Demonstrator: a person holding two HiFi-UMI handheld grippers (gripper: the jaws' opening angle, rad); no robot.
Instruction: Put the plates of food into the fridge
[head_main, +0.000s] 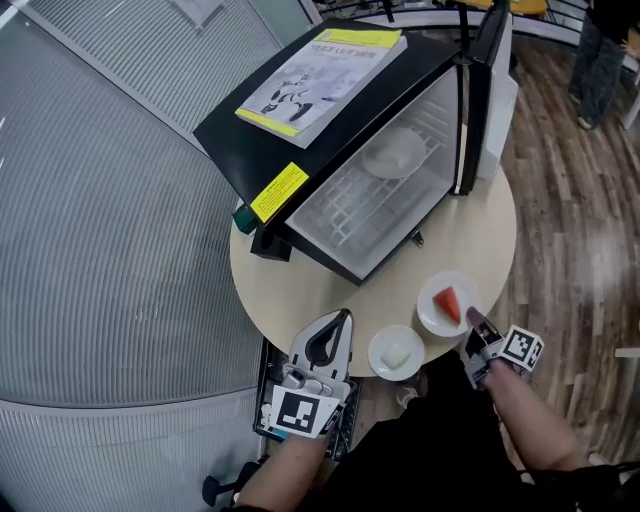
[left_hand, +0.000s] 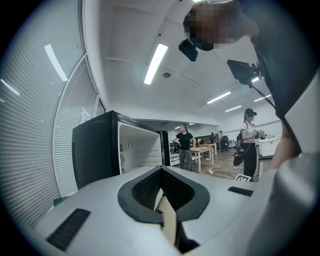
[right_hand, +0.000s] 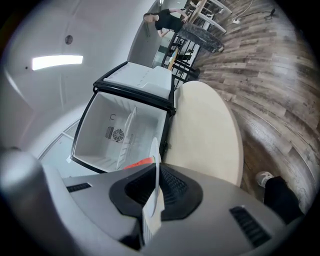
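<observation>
Grip: your right gripper (head_main: 472, 322) has its jaws closed almost fully on the near rim of the plate of red food (head_main: 432, 311). They pinch only the thin edge. That plate sits at the near right of the round surface (head_main: 300, 290), and the red wedge (head_main: 451, 302) lies on its far half, away from the jaws. I judge this a weak hold, since the load sits ahead of the pinch and will lever the plate downward. Carry it flat and slowly, and do not roll your wrist, or the wedge may slide.

Your left gripper (head_main: 343, 320) has its jaws together with nothing in them. It is just beside the second plate (head_main: 380, 361), which holds white food and awaits its turn. Keep that gripper clear of your path.

Beyond these, the black fridge (head_main: 300, 130) stands open toward you, its door (head_main: 488, 90) swung to the right and a book (head_main: 320, 70) on top. One plate (head_main: 392, 153) already occupies the back of the wire shelf (head_main: 345, 210). Enter squarely, stay off the door edge, and set down on the free front part of the shelf, short of that plate.
</observation>
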